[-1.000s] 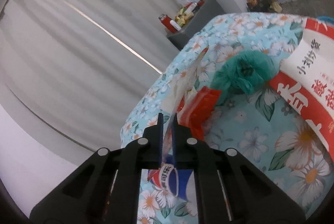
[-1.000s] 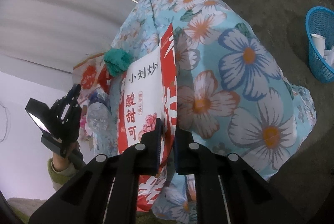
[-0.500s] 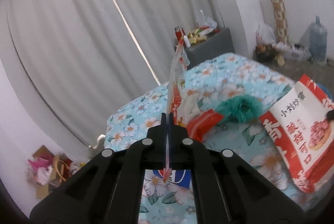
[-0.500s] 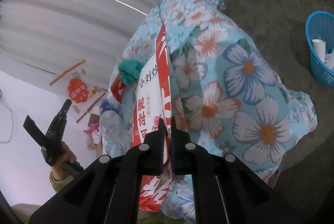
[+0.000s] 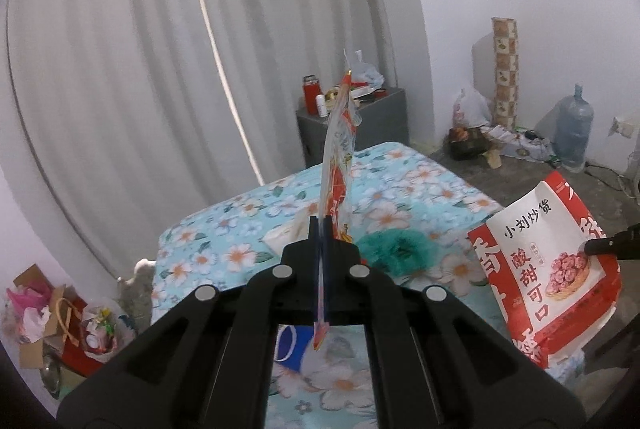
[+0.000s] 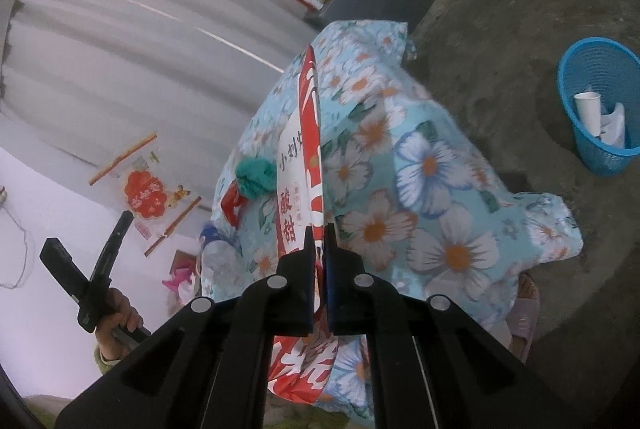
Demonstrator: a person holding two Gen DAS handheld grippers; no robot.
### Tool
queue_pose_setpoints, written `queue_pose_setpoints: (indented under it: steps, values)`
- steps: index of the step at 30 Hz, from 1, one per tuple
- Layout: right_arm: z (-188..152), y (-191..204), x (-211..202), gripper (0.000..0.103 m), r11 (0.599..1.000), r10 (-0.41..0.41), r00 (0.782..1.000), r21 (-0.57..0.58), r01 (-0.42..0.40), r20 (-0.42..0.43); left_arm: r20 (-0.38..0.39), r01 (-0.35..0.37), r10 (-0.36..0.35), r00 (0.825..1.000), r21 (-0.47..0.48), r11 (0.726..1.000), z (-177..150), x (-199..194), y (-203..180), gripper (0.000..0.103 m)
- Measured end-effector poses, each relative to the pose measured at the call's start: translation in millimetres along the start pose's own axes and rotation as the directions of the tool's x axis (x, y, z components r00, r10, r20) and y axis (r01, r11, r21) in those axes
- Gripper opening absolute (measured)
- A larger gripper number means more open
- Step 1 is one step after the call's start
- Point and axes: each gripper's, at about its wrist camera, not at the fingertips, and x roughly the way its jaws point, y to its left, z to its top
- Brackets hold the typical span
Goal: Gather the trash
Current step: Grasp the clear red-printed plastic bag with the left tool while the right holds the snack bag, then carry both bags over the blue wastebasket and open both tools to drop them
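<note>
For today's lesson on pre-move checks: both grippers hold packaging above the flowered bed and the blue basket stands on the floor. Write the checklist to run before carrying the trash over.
1. Left gripper shut on the thin clear wrapper: ok.
2. Right gripper shut on the red-and-white snack bag: ok.
3. Both pieces lifted off the flowered bed cover: ok.
4. Blue basket upright with room inside: ok.
5. Floor between bed and basket free of obstacles: ok.
6. Bed fully cleared: not ok, teal crumpled item remains.
</note>
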Motion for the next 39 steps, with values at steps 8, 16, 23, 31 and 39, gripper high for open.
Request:
queue_pose_setpoints:
  steps: [8,16,23,31,39]
  values:
    - [7,-14,-30,0.004,1.000,-0.010,0.996,0.020,0.008,0.091,0.015,0.056,-0.056,0.998,0.032,0.998,8,-6,-27,0.000]
    - [8,-29,-53,0.004,0.999,-0.007,0.989,0.042,0.001,0.148,0.012,0.119,-0.120,0.993,0.066,0.991,15,1,-53,0.000]
    - [7,-43,-68,0.004,0.998,-0.004,0.983,0.062,-0.008,0.184,-0.009,0.197,-0.197,0.980,0.102,0.975,22,13,-76,0.000]
    - [24,-59,-93,0.004,0.997,-0.026,0.968,0.080,0.006,0.251,-0.084,0.398,-0.391,0.916,0.080,0.914,43,45,-118,0.000]
    - [60,-80,-132,0.004,0.980,-0.199,0.902,0.098,0.175,0.382,-0.173,0.600,-0.588,0.790,0.021,0.800,74,99,-193,0.000]
